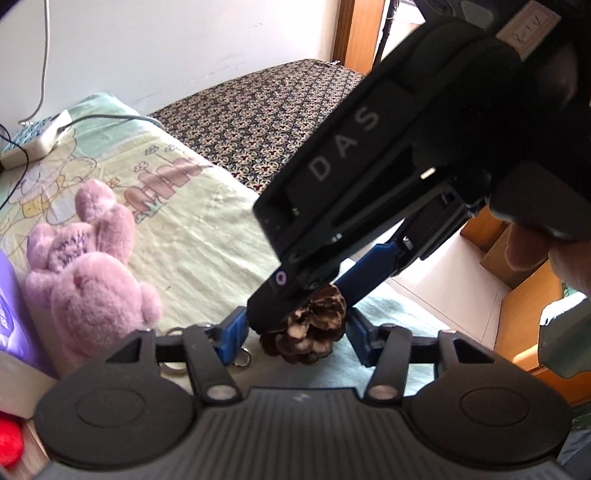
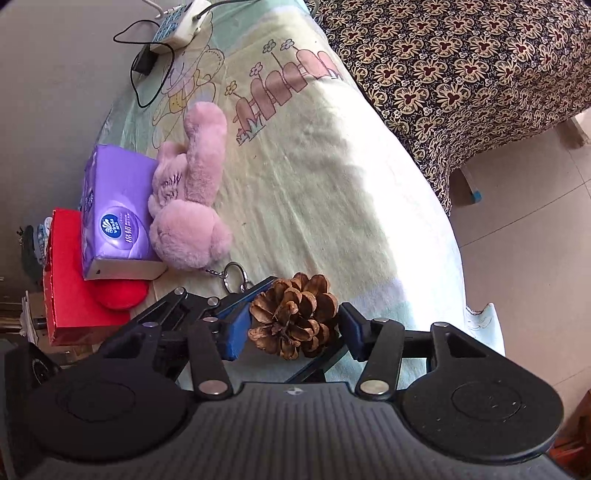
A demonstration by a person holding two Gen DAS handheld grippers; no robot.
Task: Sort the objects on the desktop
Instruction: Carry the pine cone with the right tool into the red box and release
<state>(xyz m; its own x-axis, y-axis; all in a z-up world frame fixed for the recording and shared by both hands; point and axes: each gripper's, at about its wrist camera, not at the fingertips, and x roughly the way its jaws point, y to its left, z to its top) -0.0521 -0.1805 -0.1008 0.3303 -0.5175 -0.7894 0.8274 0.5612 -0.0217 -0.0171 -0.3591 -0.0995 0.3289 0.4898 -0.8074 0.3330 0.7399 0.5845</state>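
1. Pale green cartoon-print cloth (image 2: 332, 177) covers the surface we work over, and a dark floral-patterned cloth (image 2: 461, 66) adjoins it on the far side, with tiled floor beyond its edge.
2. We see the pine cone (image 2: 295, 317) lying on the cloth near the front edge, right between the blue pads of our right gripper (image 2: 293, 326).
3. We hold our right gripper partly open around the cone; its pads sit just beside the scales on both sides, and we cannot tell whether they press on them.
4. From the left wrist view, the right gripper's black body crosses the frame and hides the upper left part of the pine cone (image 1: 314, 332).
5. Our left gripper (image 1: 295, 338) is also spread wide, its blue pads standing either side of the cone without clearly touching it; it holds nothing we can make out.
6. A fingertip (image 1: 524, 247) shows at the right edge of that view, mostly cut off.
7. A pink plush toy (image 2: 192, 199) lies left of the cone, its keyring (image 2: 234, 275) just beside the right gripper's left finger.
8. A purple tissue pack (image 2: 114, 214) leans against the toy, atop a red box (image 2: 70, 288).
9. A white power strip (image 2: 181, 22) with trailing cables lies at the far end, partly cut off.
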